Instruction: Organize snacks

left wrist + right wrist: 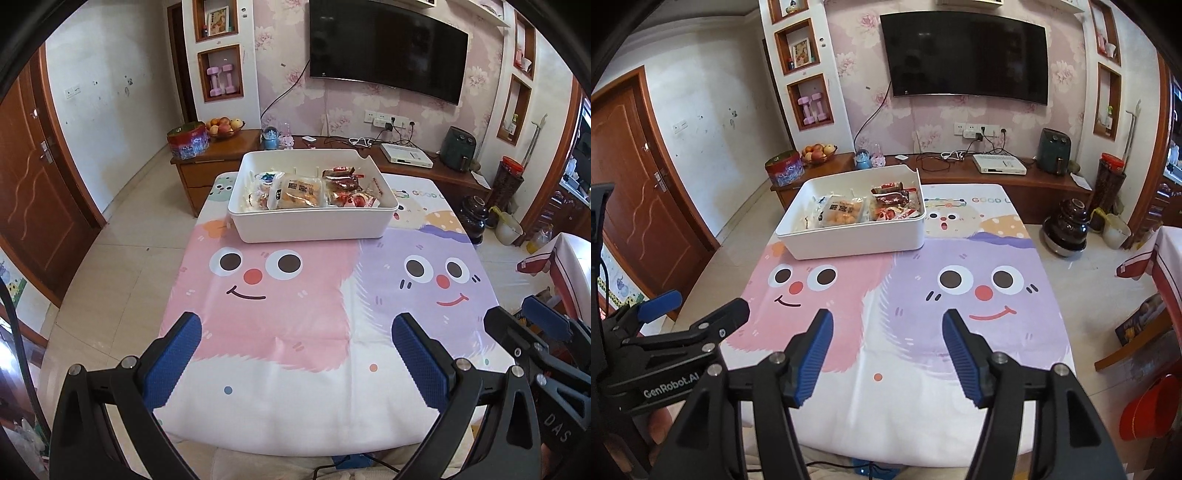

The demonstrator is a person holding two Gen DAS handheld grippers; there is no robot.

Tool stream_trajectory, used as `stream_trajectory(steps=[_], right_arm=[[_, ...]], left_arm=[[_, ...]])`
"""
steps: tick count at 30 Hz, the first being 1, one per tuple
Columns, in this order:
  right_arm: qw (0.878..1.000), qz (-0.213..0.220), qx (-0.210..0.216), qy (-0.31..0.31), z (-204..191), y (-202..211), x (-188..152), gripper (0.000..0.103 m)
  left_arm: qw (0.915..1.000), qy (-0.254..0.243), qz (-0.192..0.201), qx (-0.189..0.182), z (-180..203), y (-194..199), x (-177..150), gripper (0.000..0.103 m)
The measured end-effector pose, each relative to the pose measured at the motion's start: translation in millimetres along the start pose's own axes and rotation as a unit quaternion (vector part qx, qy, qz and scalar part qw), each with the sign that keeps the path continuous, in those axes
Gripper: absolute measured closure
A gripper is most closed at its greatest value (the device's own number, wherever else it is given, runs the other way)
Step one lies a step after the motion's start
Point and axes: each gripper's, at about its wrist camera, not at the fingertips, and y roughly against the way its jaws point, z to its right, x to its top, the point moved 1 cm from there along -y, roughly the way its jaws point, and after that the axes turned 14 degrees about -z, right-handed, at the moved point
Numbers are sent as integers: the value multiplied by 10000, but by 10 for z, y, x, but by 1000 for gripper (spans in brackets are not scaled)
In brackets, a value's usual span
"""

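Note:
A white plastic bin (pixel 314 225) (pixel 857 242) stands at the far end of the table, on the cartoon tablecloth (pixel 295 295) (pixel 923 295). Inside lie several wrapped snacks: a pack of small buns (pixel 299 192) (pixel 842 214) in the middle, red-wrapped snacks (pixel 347 184) (pixel 895 203) on the right, a round blue-lidded cup (pixel 266 178) on the left. My left gripper (pixel 295 332) hangs open over the near part of the cloth, nothing between its blue pads. My right gripper (pixel 884 328) is open too and empty, beside the left one (pixel 698 314), which also shows at the left wrist view's right edge (pixel 517 325).
Behind the table runs a low wooden TV cabinet (pixel 221 155) (pixel 1015 177) with a fruit bowl (pixel 223 127), a red tin (pixel 186 142) and a white set-top box (pixel 999 164). A dark pot (pixel 1065 229) stands on the floor at right. A brown door (pixel 639 206) is left.

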Motion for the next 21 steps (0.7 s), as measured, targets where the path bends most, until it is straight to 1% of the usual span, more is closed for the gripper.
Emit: stream_trajectory(steps=[7, 21], right_arm=[[10000, -33, 8, -25, -4, -17, -19, 40], [9999, -105, 66, -91, 37, -62, -15, 40]], left_arm=[[9999, -151, -48, 32, 23, -25, -27, 1], [9999, -144, -75, 11, 45, -61, -59, 1]])
